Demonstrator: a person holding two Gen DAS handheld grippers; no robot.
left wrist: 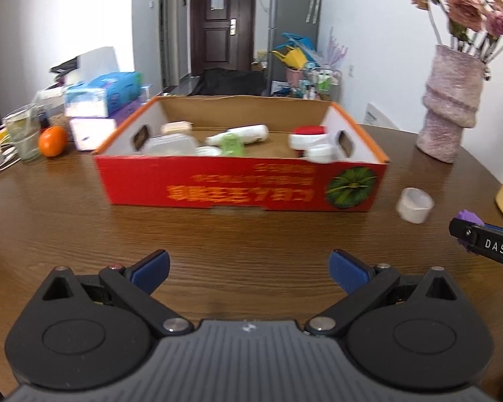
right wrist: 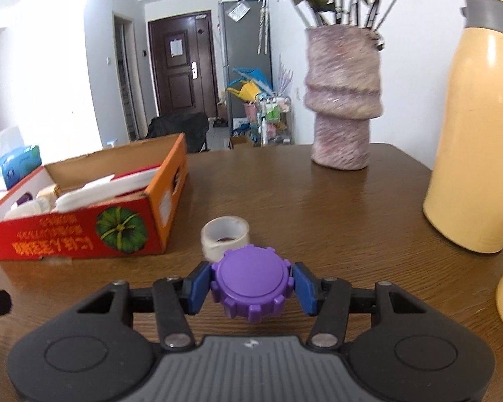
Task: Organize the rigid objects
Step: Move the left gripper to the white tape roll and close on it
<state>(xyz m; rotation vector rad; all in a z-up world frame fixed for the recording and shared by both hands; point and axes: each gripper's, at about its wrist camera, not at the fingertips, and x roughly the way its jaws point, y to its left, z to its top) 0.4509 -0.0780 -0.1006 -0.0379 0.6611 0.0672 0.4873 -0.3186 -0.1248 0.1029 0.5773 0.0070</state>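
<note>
- Left wrist view: the left tongs (left wrist: 248,269) stand spread wide and empty above the wooden surface (left wrist: 67,221), facing the red cardboard box (left wrist: 241,184), which already holds white bottles and jars. A roll of tape (left wrist: 414,205) lies on the surface just right of the box; the tip of the right tongs (left wrist: 466,231) shows at the frame's right edge with a scrap of purple.
- Right wrist view: the right tongs (right wrist: 251,284) pinch a purple notched lid (right wrist: 251,284) by its sides, with the tape roll (right wrist: 225,236) just beyond it and the box (right wrist: 84,231) to the left. To do the step well, the lid should probably be kept level, carried clear over the tape and the box's near wall, and released low inside.
- Room: a pink textured vase (right wrist: 343,100) of dried flowers and a cream thermos jug (right wrist: 476,127) stand on the surface; a dark door (right wrist: 181,67) and a grey refrigerator (right wrist: 243,57) lie behind.
</note>
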